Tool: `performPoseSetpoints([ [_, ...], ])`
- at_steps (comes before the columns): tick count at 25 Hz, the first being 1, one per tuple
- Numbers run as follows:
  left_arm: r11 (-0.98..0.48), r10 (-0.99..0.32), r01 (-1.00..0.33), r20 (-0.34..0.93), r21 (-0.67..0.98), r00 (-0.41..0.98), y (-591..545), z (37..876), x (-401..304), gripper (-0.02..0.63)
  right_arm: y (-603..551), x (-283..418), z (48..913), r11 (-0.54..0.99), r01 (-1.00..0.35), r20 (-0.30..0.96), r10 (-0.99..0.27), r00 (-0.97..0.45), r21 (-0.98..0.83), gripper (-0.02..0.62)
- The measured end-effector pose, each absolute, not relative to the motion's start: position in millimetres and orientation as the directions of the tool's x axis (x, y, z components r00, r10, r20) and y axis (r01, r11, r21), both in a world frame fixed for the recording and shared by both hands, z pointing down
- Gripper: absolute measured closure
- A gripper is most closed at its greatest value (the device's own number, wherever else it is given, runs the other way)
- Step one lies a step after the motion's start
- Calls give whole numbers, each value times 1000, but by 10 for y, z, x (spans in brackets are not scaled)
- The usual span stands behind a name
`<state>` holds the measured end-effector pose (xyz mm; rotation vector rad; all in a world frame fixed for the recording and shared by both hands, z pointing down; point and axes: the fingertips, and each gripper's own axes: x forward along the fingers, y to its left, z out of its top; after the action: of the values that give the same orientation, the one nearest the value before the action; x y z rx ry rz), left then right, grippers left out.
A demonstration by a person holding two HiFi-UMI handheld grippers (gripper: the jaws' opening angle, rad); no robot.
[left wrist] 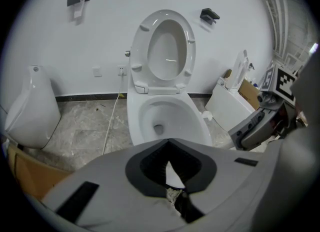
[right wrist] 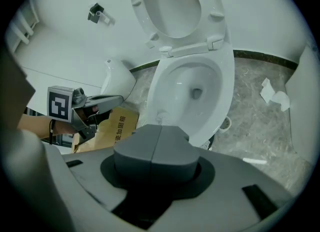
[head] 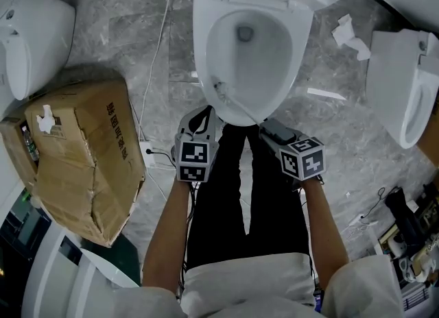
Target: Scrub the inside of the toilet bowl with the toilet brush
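Note:
The white toilet (head: 206, 56) stands ahead with its seat and lid raised, and its bowl holds nothing but water. A thin white toilet brush (head: 240, 107) lies across the front rim, its small head (head: 219, 89) on the rim's left side; this head (right wrist: 161, 117) also shows in the right gripper view. My right gripper (head: 269, 127) is at the near end of the handle, its grey jaws (right wrist: 159, 128) pressed together. My left gripper (head: 204, 114) hovers just short of the front rim with a narrow gap (left wrist: 170, 176) between its dark jaws and nothing in them.
A crumpled cardboard box (head: 82, 152) sits on the floor to the left. White fixtures stand at the far left (head: 34, 35) and the right (head: 405, 83). Paper scraps (head: 350, 35) and a cable (head: 158, 56) lie on the grey marble floor. Gear clutters the lower right (head: 411, 227).

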<state>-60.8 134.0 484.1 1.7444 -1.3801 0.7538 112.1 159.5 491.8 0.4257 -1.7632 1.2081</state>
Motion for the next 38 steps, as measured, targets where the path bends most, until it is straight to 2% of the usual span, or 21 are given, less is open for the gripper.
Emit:
performPoseSetpoints([
  [12,-83,-510,-975,832,206,219,1430,4805,-669,577,1461,902,4994,380,-731,819,157,-553,-567,413],
  [21,-66,-512,-975,832,210,214,1475,4792,-706,577,1345,767,4961,389,-732,823,149,-548,-559,412],
  [38,-80,-569,-979,798,187,199,898,4631,-885,577,886,510,4981,328,-737,800,123,-587,-591,411],
])
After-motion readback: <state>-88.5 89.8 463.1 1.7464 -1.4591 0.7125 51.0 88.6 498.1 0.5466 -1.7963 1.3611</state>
